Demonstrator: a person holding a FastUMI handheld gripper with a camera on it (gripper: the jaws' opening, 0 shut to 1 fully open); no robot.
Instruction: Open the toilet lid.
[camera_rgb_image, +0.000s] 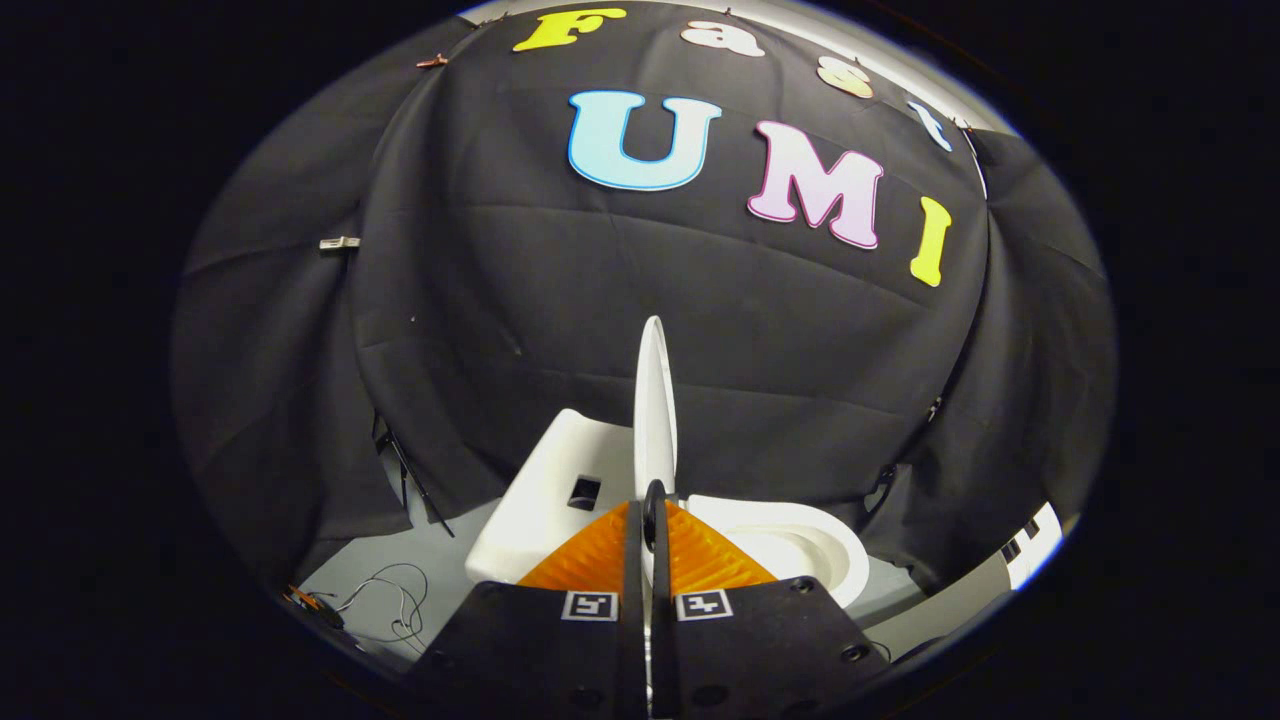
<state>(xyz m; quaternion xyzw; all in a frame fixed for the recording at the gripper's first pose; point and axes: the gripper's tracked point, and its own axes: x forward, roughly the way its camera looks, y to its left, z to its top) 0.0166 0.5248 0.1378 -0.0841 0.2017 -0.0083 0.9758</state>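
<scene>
**Toilet lid nearly upright, pinched at its rim**

The toilet lid (655, 400), a thin white plastic oval seen edge-on, stands close to vertical in the gripper view. It rises from just ahead of the fingers, between the white boxy cistern (545, 495) on one side and the white open bowl with its seat ring (800, 545) on the other. The toilet sits on a grey floor (440, 560) against the black cloth wall, with a loose thin cable (395, 595) lying on the floor near the cistern's far corner.

The gripper (655, 515) is drawn narrow. Its two orange ribbed fingers (595, 555) sit almost together, with only a slim gap between them, and the lid's lower rim runs into that gap. Both pads appear to press on the rim, so I judge the claw to be holding the lid.

To finish well, the lid should be carried past the vertical toward the cistern, following its hinge arc rather than pulling straight. The pinch should be kept light so the thin rim can pivot between the pads. The fingers should open only once the lid leans back by itself, or it may fall shut onto the seat.
</scene>
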